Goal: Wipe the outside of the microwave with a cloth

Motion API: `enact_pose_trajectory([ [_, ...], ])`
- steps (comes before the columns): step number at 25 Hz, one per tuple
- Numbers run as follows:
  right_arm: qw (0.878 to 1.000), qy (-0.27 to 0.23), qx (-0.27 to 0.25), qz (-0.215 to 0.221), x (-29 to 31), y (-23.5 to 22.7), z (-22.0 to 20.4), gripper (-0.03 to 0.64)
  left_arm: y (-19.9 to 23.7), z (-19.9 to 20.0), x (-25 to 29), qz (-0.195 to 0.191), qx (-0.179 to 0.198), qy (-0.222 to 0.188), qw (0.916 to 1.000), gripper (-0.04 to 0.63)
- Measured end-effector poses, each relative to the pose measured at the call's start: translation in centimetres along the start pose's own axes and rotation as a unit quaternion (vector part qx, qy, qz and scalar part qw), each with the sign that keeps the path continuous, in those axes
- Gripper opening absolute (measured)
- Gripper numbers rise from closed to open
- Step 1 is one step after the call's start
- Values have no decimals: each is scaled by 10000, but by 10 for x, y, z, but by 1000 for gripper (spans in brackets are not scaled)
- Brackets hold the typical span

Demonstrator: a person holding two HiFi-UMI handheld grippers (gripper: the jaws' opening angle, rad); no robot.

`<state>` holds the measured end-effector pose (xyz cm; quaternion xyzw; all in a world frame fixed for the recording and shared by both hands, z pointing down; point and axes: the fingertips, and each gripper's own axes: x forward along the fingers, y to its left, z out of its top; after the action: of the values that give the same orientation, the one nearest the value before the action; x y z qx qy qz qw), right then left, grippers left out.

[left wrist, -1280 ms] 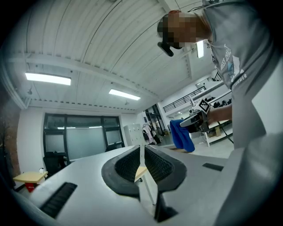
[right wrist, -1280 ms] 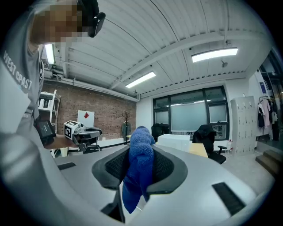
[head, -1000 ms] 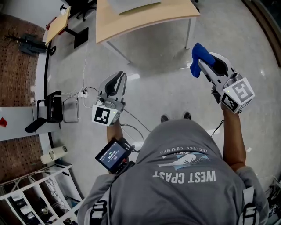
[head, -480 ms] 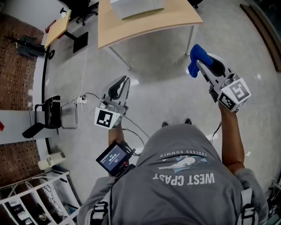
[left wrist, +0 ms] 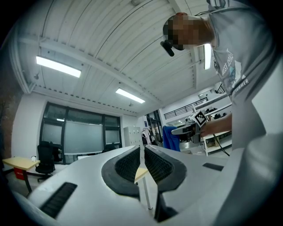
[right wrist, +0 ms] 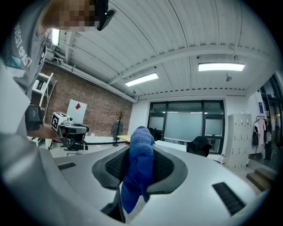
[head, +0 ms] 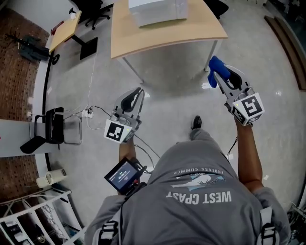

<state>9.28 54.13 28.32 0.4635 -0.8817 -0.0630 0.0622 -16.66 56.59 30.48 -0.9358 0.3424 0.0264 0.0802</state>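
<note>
The white box [head: 155, 10] at the far edge of your light wooden table [head: 167, 36] is cut off by the top edge of the head view, so you cannot tell what it is. Part of the blue cloth [right wrist: 140, 167] is hidden between the pads of your right gripper [head: 220, 75]. The print on the small black screen [head: 123, 172] is too small to read.

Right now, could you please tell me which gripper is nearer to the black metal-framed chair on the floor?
Left. In the head view the left gripper is right of the black metal-framed chair; the right gripper, shut on a blue cloth, is much farther right.
</note>
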Motion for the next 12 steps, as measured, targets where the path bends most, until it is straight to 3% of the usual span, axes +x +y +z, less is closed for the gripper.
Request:
enact_pose_trajectory([
  [12,9988,-50,383,301,131,-121,-50,112,93,-57,123,270,-13,390,9989,49],
])
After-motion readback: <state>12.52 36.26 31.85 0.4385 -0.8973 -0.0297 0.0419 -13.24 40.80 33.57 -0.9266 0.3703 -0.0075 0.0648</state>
